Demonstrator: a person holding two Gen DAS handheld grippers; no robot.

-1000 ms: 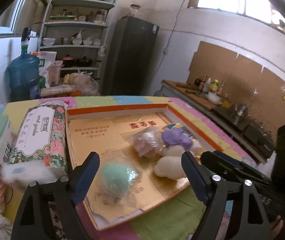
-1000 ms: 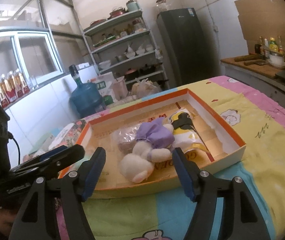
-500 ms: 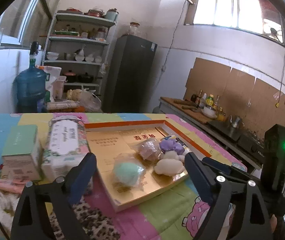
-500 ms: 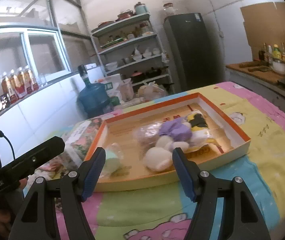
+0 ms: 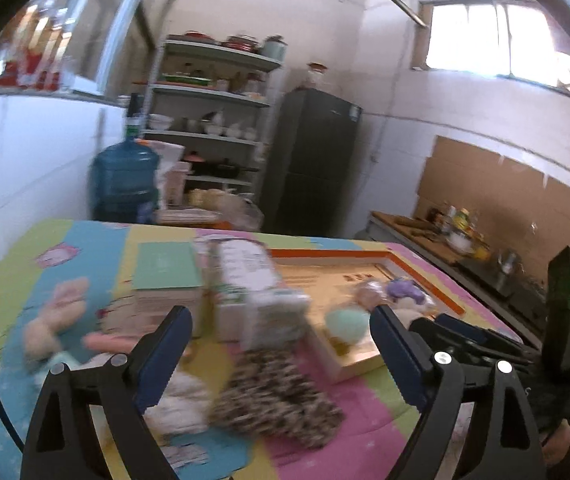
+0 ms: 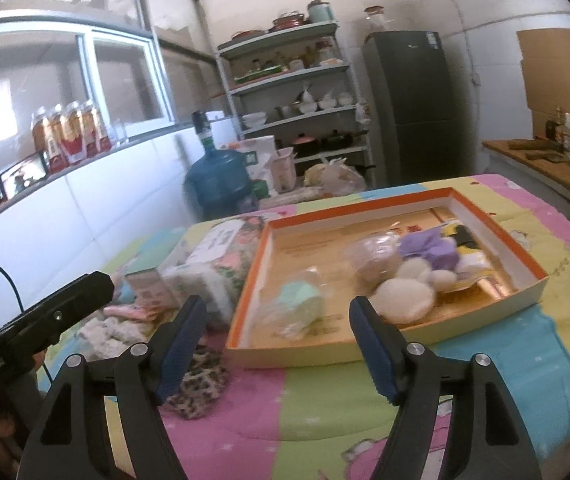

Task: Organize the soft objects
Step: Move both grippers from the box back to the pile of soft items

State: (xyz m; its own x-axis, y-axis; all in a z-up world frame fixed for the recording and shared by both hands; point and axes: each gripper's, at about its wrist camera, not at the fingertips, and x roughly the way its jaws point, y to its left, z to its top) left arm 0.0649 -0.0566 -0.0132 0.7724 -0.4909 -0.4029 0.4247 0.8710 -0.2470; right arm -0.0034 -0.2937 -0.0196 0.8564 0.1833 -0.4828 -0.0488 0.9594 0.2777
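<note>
On patchwork quilt (image 6: 325,420): orange-rimmed tray (image 6: 533,292)

Plush toys (image 6: 405,300) in tray (image 6: 365,210)

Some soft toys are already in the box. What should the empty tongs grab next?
Probably the left tongs, open and empty, should dip toward the leopard-print fuzzy cloth just ahead. It lies on the colourful mat, outside the orange-rimmed cardboard tray that already holds a pale green bagged ball.
</note>
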